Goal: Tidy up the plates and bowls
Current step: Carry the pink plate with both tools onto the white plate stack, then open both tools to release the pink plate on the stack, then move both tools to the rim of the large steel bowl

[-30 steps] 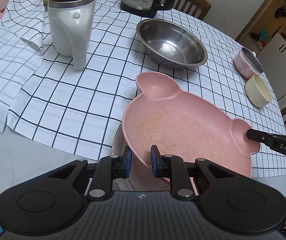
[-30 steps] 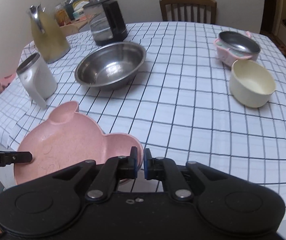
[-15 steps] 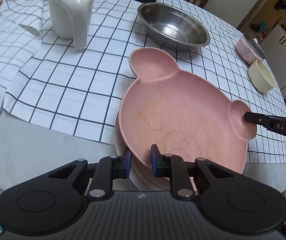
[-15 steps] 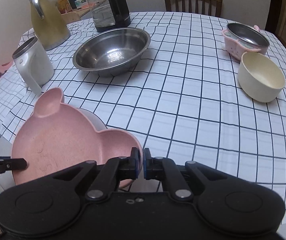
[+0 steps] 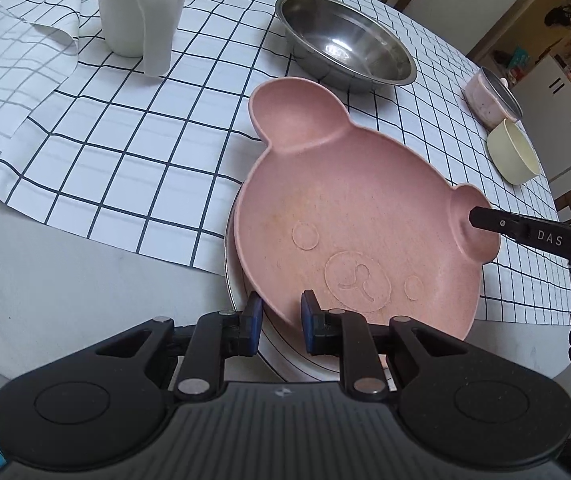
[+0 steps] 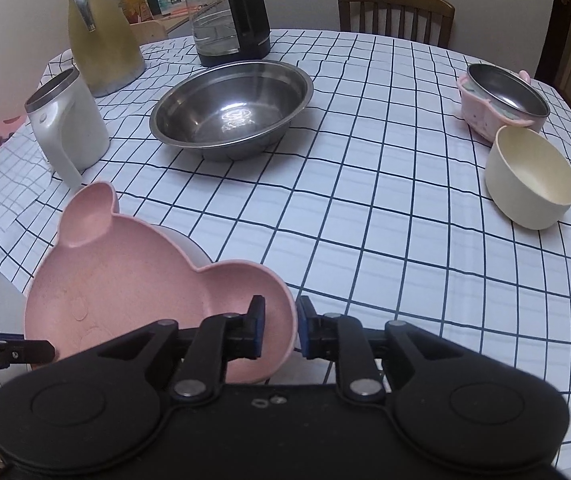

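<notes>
A pink bear-shaped plate [image 5: 345, 220] [image 6: 125, 280] lies on a white plate [image 5: 245, 344] [image 6: 191, 250] at the table's near edge. My left gripper [image 5: 281, 318] is shut on the pink plate's near rim, one pad inside and one outside. My right gripper [image 6: 281, 326] straddles the rim of the plate's ear. Its jaws are opening, and a gap shows between the left pad and the rim. In the left wrist view one right finger [image 5: 481, 218] reaches over that ear. At the far left of the right wrist view sits the left gripper's finger [image 6: 25, 350].
On the checked cloth stand a large steel bowl [image 6: 229, 108], a white jug [image 6: 69, 120], a cream bowl [image 6: 531, 182] and a pink steel-lined bowl [image 6: 501, 100]. A glass kettle [image 6: 225, 20] and a yellow pitcher [image 6: 101, 44] stand at the back, with a chair [image 6: 395, 12] behind.
The pink plate has come down from a tilted lift to lie on the white plate. The right jaws, shut on the ear before, have parted.
</notes>
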Tool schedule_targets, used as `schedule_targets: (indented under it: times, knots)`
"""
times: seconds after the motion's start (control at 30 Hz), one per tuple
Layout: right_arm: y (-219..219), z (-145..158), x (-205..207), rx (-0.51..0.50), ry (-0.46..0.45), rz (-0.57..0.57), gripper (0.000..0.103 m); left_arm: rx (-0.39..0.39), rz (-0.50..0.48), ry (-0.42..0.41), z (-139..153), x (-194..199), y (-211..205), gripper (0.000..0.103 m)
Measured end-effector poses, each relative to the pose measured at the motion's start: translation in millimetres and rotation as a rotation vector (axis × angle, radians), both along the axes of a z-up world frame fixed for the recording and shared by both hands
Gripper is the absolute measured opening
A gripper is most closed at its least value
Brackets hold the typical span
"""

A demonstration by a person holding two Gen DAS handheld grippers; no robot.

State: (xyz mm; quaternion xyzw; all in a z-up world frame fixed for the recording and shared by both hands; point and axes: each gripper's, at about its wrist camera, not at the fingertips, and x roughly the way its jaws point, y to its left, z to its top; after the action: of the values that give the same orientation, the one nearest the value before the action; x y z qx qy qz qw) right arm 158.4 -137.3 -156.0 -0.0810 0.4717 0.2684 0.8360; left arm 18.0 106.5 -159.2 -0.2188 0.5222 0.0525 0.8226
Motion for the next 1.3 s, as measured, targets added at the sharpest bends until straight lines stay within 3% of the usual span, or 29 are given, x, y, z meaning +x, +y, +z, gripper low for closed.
schedule_targets:
  times: [0.1, 0.3, 0.37, 0.4, 0.83, 0.97, 1.3]
  knots:
    - [-1.3, 0.2, 0.9, 0.003, 0.007, -0.005, 0.022, 0.015, -0.003, -0.017, 3.4, -2.4, 0.2, 0.020]
    - [-4.9, 3.7, -0.5, 0.014, 0.005, -0.009, 0.030, 0.043, -0.002, -0.049, 13.0, -6.1, 0.9, 0.034]
    - [-5.8, 6.2, -1.4, 0.016, -0.004, -0.009, 0.034, 0.055, 0.004, -0.074, 18.7, -7.8, 0.0, 0.057]
    - [-6.4, 7.8, -1.5, 0.017, -0.007, -0.011, 0.035, 0.069, 0.005, -0.092, 22.8, -8.7, -1.6, 0.060]
    - [-15.7, 45.1, -8.3, 0.074, -0.069, 0.009, 0.054, 0.158, -0.037, -0.194, 58.8, 10.9, -20.5, 0.062]
    - [-16.2, 58.5, -10.2, 0.084, -0.102, 0.018, 0.066, 0.198, -0.049, -0.236, 71.6, 21.7, -26.3, 0.071]
    - [-15.4, 81.1, -5.5, 0.096, -0.175, 0.033, 0.087, 0.274, -0.064, -0.312, 97.2, 60.1, -36.4, 0.080]
